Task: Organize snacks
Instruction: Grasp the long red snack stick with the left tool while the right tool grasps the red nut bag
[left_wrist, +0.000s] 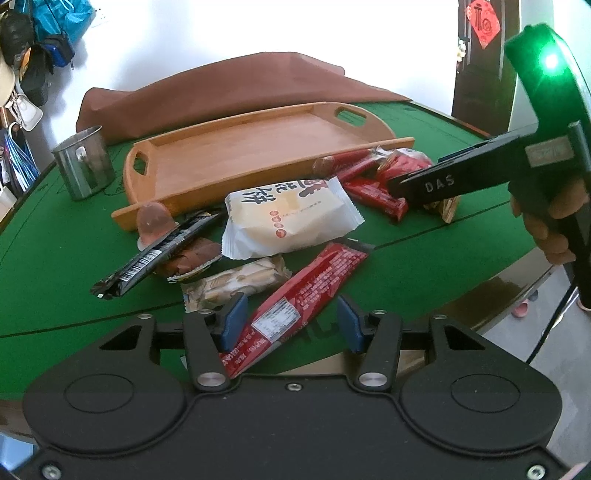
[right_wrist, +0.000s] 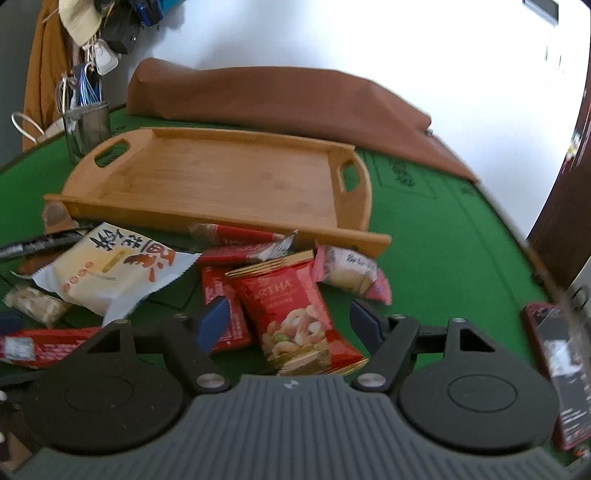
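A pile of snack packs lies on the green table in front of an empty wooden tray. My left gripper is open, its blue pads on either side of a long red bar. Beyond it lie a white pastry pack, a black stick pack and a nougat pack. My right gripper is open over a red cashew pack, with a red bar at its left pad. The right gripper also shows in the left wrist view.
A steel mug stands left of the tray. A brown cloth bundle lies behind the tray. A phone-like red object lies at the table's right edge. Bags and caps hang on the wall at left.
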